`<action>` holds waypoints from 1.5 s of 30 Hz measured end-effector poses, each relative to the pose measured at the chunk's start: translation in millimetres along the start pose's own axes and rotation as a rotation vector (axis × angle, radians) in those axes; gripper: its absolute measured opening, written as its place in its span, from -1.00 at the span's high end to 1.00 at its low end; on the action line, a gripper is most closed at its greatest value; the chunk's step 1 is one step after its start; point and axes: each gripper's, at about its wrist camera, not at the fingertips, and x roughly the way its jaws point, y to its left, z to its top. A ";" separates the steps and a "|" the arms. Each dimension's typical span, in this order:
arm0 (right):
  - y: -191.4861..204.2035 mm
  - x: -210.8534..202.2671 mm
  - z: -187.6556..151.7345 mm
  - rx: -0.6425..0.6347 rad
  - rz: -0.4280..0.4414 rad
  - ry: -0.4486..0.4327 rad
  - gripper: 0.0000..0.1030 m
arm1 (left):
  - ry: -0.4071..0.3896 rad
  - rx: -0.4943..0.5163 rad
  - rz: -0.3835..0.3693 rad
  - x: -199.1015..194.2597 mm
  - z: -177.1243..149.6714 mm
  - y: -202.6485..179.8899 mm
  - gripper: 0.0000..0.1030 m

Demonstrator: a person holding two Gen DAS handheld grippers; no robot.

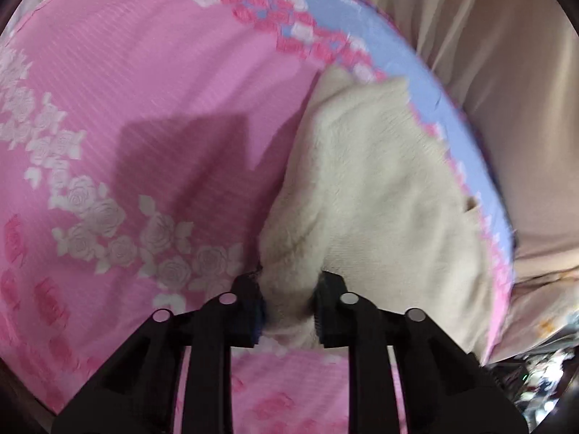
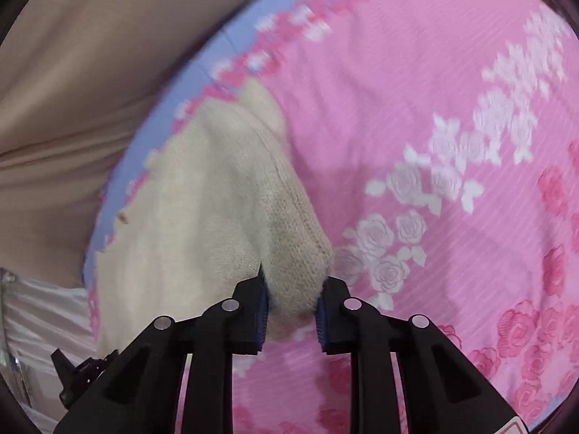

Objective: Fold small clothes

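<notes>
Left gripper (image 1: 289, 307): clenched on a bunched corner of the cream knitted garment (image 1: 369, 195); the fabric fills the gap between the two black fingers and bulges out above them.
Right gripper (image 2: 292, 307): clamped on another part of the same garment (image 2: 217, 195), at a rounded ribbed edge pinched between its blue-faced pads (image 2: 263, 311).
Garment position: it lies on the pink bedsheet (image 1: 152, 83), near the sheet's blue border (image 1: 427, 83); in the left wrist view it spreads up and to the right from the fingers, in the right wrist view up and to the left.
Garment form: soft, fuzzy, cream to off-white, with a ribbed band running along one side in the right wrist view; whether it is a sweater or another piece I cannot tell. A small tan mark sits at its outer edge next to the border.
Bedsheet: pink with fine stripes, white rose chains and darker pink roses (image 2: 553, 264).
Beyond the border: smooth beige fabric (image 2: 90, 83), folded in long creases.
Shadow: a dark angular shadow (image 1: 188, 159) falls on the sheet left of the garment.
Sharpness: both views are blurred towards the border.
</notes>
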 end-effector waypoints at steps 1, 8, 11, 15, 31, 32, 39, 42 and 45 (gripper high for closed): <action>4.3 -14.0 0.7 -0.029 -0.002 -0.019 0.69 | -0.009 -0.003 -0.034 -14.1 0.1 -1.9 0.70; -31.9 18.6 -23.2 -0.084 -0.191 0.086 0.59 | 0.077 0.012 0.094 16.4 -7.2 12.9 0.60; -4.5 -13.1 -21.8 -0.149 -0.268 -0.034 0.42 | 0.034 0.030 0.133 8.9 -11.3 7.3 0.38; 43.9 -40.1 -17.8 -0.315 -0.282 -0.161 0.31 | -0.009 0.119 0.231 2.5 -9.2 -11.9 0.16; 95.5 46.9 -47.1 -0.417 -0.253 0.091 0.14 | 0.039 0.075 0.220 13.1 -7.7 -7.9 -0.16; 88.8 51.6 -47.1 -0.413 -0.278 0.111 0.14 | 0.047 0.060 0.194 15.4 -7.6 -5.2 -0.12; 70.5 48.2 -51.4 -0.390 -0.256 0.107 0.13 | 0.074 -0.089 0.034 12.9 -2.6 16.1 0.65; 65.2 37.9 -48.4 -0.333 -0.223 0.100 0.10 | 0.020 -0.046 -0.013 -6.8 -1.7 5.8 0.73; 56.7 27.9 -45.1 -0.289 -0.210 0.089 0.06 | -0.046 0.049 -0.051 -33.5 -5.2 -22.4 0.75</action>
